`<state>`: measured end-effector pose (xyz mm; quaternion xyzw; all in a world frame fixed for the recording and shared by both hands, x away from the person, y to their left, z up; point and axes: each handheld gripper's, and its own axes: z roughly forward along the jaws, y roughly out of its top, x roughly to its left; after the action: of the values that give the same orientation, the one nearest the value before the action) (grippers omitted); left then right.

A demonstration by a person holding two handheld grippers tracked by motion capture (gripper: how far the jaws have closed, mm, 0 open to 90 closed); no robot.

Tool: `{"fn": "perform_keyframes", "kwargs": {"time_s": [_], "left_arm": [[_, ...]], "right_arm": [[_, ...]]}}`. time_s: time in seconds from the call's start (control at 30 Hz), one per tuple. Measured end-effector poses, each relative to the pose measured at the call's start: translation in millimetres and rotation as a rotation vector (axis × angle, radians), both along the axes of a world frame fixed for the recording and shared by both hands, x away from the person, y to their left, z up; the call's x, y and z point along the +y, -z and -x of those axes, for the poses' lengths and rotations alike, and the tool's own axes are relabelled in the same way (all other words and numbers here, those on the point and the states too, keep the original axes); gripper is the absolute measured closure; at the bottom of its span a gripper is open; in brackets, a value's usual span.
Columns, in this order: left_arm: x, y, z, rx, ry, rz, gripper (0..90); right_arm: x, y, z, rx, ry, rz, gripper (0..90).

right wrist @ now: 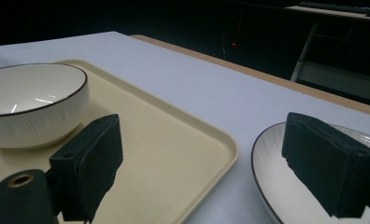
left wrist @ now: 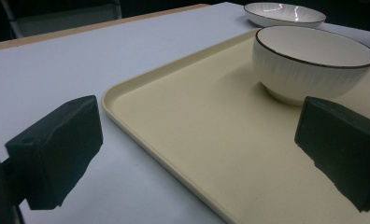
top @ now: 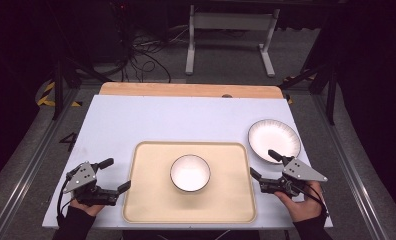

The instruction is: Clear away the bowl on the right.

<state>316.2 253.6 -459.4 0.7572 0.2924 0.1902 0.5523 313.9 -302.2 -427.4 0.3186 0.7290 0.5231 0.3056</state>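
Note:
A cream tray (top: pixel 146 200) lies at the near middle of the white table, with a white dark-rimmed bowl (top: pixel 190 173) upright in its centre. A white plate (top: pixel 274 140) rests on the table off the tray's far right corner. My left gripper (top: pixel 117 175) is open beside the tray's left edge, one jaw over the tray's rim; the tray (left wrist: pixel 183 126) and the bowl (left wrist: pixel 314 60) lie ahead of it. My right gripper (top: pixel 264 164) is open between the tray's right edge and the plate (right wrist: pixel 276 186). Its jaws straddle the gap, the bowl (right wrist: pixel 33 102) off to one side.
The white table top (top: pixel 186 117) has a wooden strip (top: pixel 191 90) along its far edge. Beyond it are a metal frame stand (top: pixel 231 35) and cables on the floor. Grey rails run along both sides of the table.

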Motion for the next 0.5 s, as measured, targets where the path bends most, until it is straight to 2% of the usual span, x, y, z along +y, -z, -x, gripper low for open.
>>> {"fn": "perform_keyframes", "kwargs": {"time_s": [0.23,0.3,0.5], "left_arm": [[-0.1,0.1,-0.1,0.001,-0.001,-0.001,1.7],[0.0,0.0,-0.1,0.001,0.000,0.000,1.7],[-0.1,-0.1,0.1,0.001,0.003,0.000,1.6]], "right_arm": [[-6.4,15.1,1.2,0.038,0.017,0.006,12.8],[-8.2,17.1,2.2,0.037,0.020,0.014,12.9],[-13.4,21.3,3.3,0.060,0.030,-0.009,13.4]]}}
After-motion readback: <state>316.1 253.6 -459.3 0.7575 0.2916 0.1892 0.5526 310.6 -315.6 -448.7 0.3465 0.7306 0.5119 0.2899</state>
